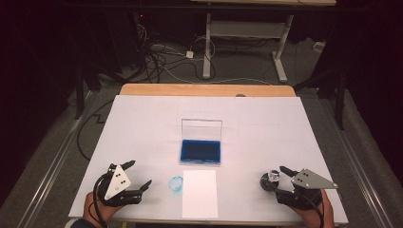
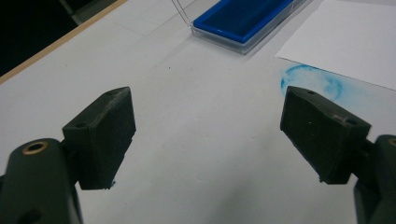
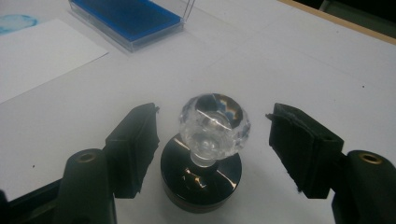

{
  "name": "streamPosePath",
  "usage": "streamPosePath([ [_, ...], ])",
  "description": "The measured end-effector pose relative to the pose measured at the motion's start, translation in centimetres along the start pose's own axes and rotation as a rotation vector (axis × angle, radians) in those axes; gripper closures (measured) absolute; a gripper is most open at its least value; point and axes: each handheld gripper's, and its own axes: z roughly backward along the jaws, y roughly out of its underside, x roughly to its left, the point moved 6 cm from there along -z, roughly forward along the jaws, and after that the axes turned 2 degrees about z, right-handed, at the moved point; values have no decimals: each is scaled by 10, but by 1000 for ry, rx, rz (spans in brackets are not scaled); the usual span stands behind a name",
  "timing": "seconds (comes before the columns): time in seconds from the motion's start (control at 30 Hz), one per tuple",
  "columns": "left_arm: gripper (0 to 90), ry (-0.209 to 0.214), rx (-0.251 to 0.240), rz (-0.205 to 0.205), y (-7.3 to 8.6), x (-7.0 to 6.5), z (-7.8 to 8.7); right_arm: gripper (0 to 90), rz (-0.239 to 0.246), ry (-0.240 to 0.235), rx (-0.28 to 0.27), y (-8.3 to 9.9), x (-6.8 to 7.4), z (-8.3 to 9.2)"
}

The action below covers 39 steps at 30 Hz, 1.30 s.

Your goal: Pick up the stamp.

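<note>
A stamp [image 1: 270, 179] with a faceted clear knob [image 3: 214, 123] and a round black base [image 3: 201, 182] stands upright at the table's front right. My right gripper [image 1: 275, 181] is open, its jaws on either side of the knob with a gap on both sides [image 3: 213, 111]. A blue ink pad [image 1: 200, 151] in a clear case lies mid-table, its lid raised. In front of it lies a white sheet of paper [image 1: 200, 193]. My left gripper [image 1: 139, 173] rests open at the front left, nothing between its jaws [image 2: 208, 100].
A blue ring-shaped ink mark [image 1: 176, 184] sits on the white table surface [image 1: 142, 123] just left of the paper, also ahead of the left gripper's right jaw [image 2: 310, 84]. Beyond the table's wooden far edge [image 1: 204, 90] are floor cables and another desk's legs [image 1: 207, 47].
</note>
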Motion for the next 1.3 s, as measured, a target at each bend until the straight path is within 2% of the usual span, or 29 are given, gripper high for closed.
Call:
streamPosePath([
  [0.17,169,0,2,-3,0,0,0,343,-17,-9,7,2,-1,-3],
  [0.5,169,6,12,-1,2,0,-2,378,-19,-23,7,2,-1,-8],
  [1.03,169,0,16,-6,2,0,-2,493,-42,-42,1,3,-2,-10],
  [1.07,169,0,16,-5,2,0,-2,500,-62,-40,-1,4,-3,-11],
  [1.13,169,1,16,-8,2,0,-2,512,-67,-44,1,5,-3,-11],
  [1.3,169,-3,16,-11,2,0,-3,548,-60,-54,-1,4,-2,-11],
])
